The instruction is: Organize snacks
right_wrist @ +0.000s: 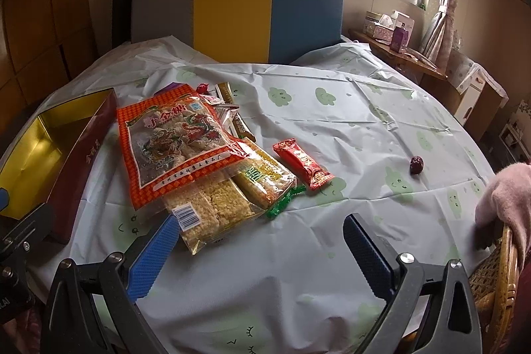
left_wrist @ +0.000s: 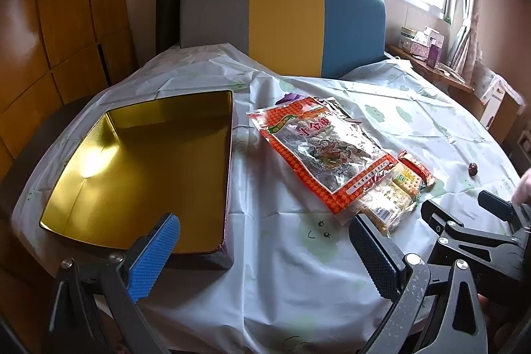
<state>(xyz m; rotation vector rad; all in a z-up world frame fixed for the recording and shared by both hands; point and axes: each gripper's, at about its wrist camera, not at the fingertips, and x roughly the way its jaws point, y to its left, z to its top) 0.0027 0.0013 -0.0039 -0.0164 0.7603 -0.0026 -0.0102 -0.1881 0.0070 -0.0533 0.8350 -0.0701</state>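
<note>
While the left wrist camera looks across the counter [left_wrist: 298, 287] draped in a pale cloth with green cloud prints, the left gripper [left_wrist: 265, 241] hovers low at the near edge with its jaws spread wide and nothing between them. Its blue-padded finger overlaps the near rim of an open gold-lined tin [left_wrist: 139, 168], which sits on the left side of the counter and holds nothing. To the right of the tin lies the snack pile: a large orange-and-clear bag [left_wrist: 318, 151] on top, a clear pack of yellow puffed-rice bars [left_wrist: 388, 201] sticking out from under its near end, and a small red wrapped bar [left_wrist: 416, 170] just beside that. A dark red date [left_wrist: 472, 169] sits well apart, far right. The right gripper [left_wrist: 471, 221] shows at the right edge.

From the right wrist view, the right gripper [right_wrist: 262, 244] also has its jaws wide apart and empty, just above the cloth. Its blue finger reaches to the near corner of the puffed-rice pack [right_wrist: 215, 208]. The orange bag [right_wrist: 176, 148] overlaps that pack and covers several smaller wrappers [right_wrist: 229, 111] behind it. The red bar [right_wrist: 303, 165] lies just right of the pile, touching or nearly touching it. The tin [right_wrist: 30, 151], dark red outside, stands at the left, and the date [right_wrist: 416, 164] lies alone to the right. A pink sleeve [right_wrist: 507, 204] and a wicker chair [right_wrist: 494, 277] show at the right edge.
</note>
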